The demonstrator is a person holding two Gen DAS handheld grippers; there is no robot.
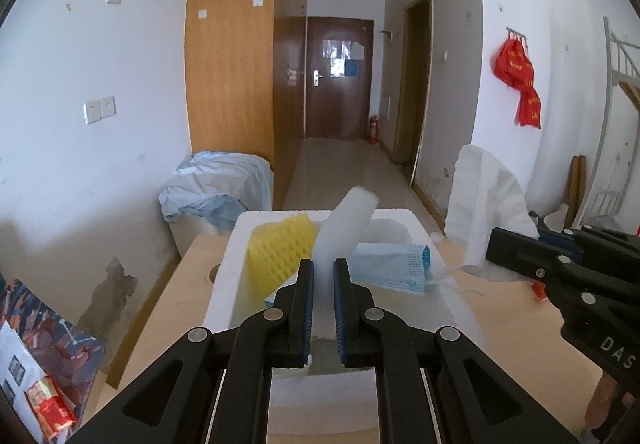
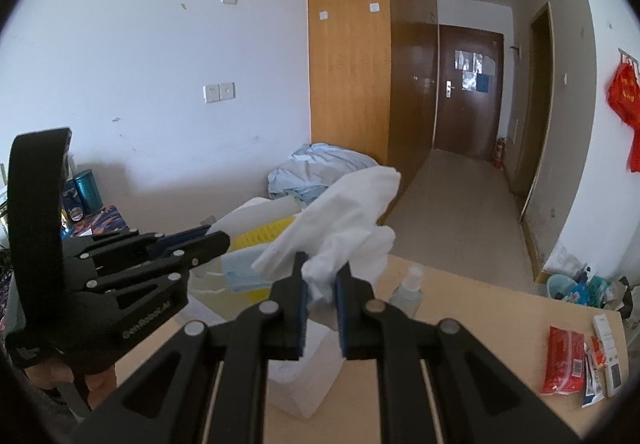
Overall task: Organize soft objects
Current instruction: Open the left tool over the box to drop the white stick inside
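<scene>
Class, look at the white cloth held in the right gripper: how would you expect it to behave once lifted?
The white cloth is probably floppy: it bunches and folds above the right gripper pinching it. It seems light, since a small pinch holds it up. It is unlikely to roll or break.

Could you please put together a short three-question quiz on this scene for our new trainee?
1. What does the left gripper hold?
2. True or false: the right gripper is empty.
3. Which lies in the foam box: A) yellow sponge and blue face mask, B) spray bottle?

Key:
1. A white foam block.
2. False; it grips a white cloth.
3. A; the bottle stands on the table.
</scene>
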